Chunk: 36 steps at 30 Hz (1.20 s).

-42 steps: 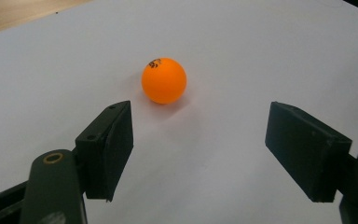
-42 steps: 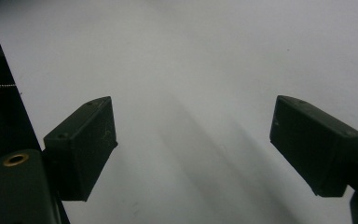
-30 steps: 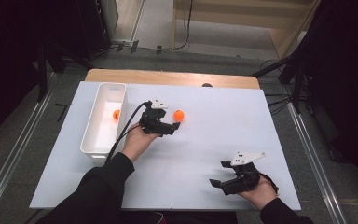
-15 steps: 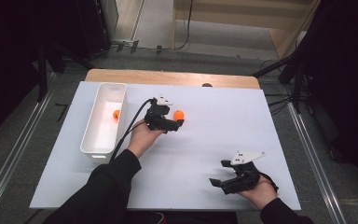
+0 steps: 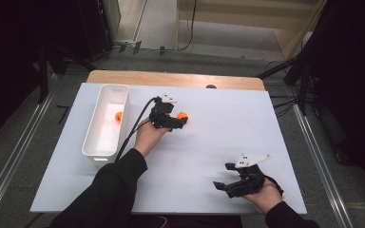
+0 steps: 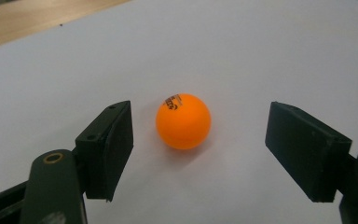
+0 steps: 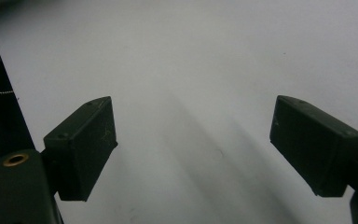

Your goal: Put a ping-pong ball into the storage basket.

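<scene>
An orange ball (image 6: pixel 183 121) with a small dark print on top lies on the white table (image 5: pixel 218 142), between the two black jaws of the left tongs (image 6: pixel 199 144); the jaws stand wide apart, with clear gaps on both sides of the ball, touching nothing. In the high view the same ball (image 5: pixel 182 115) sits just past the tip of the left tongs (image 5: pixel 178 121), near the middle of the table. To the left, well apart from it, a long white bin (image 5: pixel 105 121) stands along the table's edge with a second orange ball (image 5: pixel 119 116) inside. The black cable (image 5: pixel 132 128) from the left tongs runs back beside the bin's right wall. The right tongs (image 5: pixel 223 183) rest at the near right of the table, jaws spread open over bare white surface, far from the ball and the bin.
</scene>
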Available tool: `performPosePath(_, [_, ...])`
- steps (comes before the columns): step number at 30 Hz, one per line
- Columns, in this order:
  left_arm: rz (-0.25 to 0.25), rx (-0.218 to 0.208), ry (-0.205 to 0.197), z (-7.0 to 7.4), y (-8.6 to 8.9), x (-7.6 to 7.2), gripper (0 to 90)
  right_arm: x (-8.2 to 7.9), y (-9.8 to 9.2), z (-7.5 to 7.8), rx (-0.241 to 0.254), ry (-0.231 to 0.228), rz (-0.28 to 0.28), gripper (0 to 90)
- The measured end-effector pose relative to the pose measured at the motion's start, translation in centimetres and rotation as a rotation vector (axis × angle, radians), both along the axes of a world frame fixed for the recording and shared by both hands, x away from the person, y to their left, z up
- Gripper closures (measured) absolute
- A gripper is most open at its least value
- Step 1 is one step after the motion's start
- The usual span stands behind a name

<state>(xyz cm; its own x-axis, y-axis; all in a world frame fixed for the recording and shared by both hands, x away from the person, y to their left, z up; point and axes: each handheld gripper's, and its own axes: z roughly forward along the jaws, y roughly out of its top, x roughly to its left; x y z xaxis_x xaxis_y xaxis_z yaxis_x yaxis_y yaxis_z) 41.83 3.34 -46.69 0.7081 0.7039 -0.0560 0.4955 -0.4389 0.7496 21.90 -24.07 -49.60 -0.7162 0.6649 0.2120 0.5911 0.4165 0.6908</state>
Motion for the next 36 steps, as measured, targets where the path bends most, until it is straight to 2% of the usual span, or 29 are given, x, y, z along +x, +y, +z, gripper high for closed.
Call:
performPosePath(5, [0.008, -0.007, 0.017, -0.1, -0.5, 0.7, 23.7, 0.1, 0.0, 0.0, -0.004, -0.001, 0.006, 13.1])
performPosePath(7, [0.017, -0.028, 0.012, -0.3, -0.6, 0.9, 23.7, 0.0, 0.0, 0.0, -0.002, -0.001, 0.004, 13.1])
performPosePath(10, [0.030, -0.064, 0.044, -0.7, -0.6, 1.3, 23.7, 0.0, 0.0, 0.0, 0.000, 0.000, 0.008, 13.1])
performPosePath(14, [0.042, -0.028, 0.048, -1.0, -0.6, 2.0, 23.7, 0.0, 0.1, 0.0, -0.003, 0.002, 0.017, 13.1])
performPosePath(19, [0.044, -0.010, 0.040, -1.1, -0.9, 2.4, 23.7, 0.0, 0.1, 0.0, -0.004, 0.005, 0.021, 13.1])
performPosePath(30, [0.052, -0.004, 0.031, -2.2, -1.5, 3.2, 23.7, -0.1, 0.2, -0.1, -0.010, 0.005, 0.026, 13.1])
performPosePath(34, [0.055, 0.007, 0.054, -2.7, -1.5, 3.3, 23.6, -0.1, 0.1, -0.1, -0.010, 0.000, 0.026, 13.1])
performPosePath(36, [0.050, 0.016, 0.053, -2.8, -1.5, 3.3, 23.6, 0.0, 0.1, -0.1, -0.010, 0.003, 0.029, 13.1])
